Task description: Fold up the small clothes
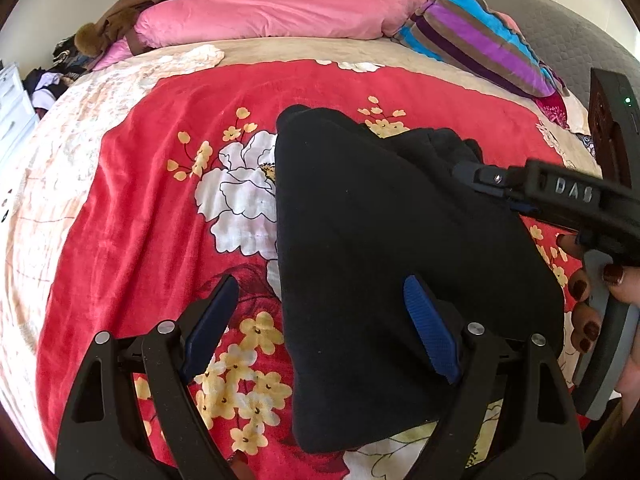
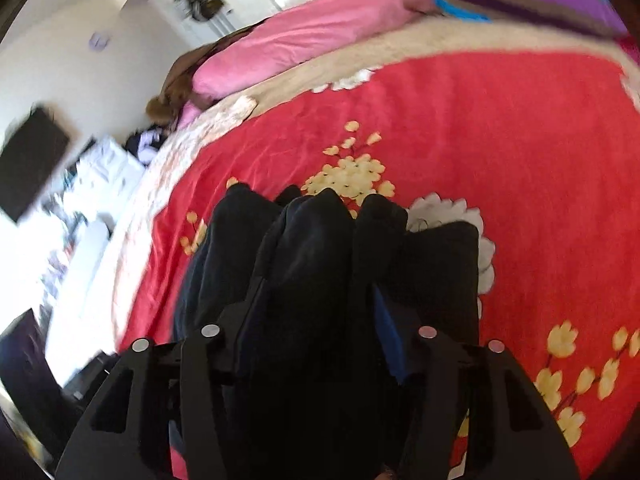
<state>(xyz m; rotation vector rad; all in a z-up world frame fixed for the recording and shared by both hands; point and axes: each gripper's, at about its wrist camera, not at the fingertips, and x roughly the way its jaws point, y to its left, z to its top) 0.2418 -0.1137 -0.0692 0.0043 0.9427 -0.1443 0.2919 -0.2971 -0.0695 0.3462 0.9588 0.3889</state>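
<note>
A red blanket (image 1: 140,208) printed with white and yellow flowers is spread across the bed, bordered by a beige edge with pale blooms. Along the far side a long pink pillow (image 1: 272,12) is laid, and a plush cushion (image 1: 480,40) striped in blue, purple and brown is propped beside it at the right. Behind that cushion a grey quilted headboard (image 1: 560,32) is seen. A brown fluffy item (image 1: 108,24) is bunched at the pillow's left end. Off the bed's left edge a heap of mixed clothing (image 1: 52,80) is piled near white drawers (image 1: 12,96). In the right wrist view, a dark flat screen (image 2: 32,160) is caught, blurred, on the pale wall.
</note>
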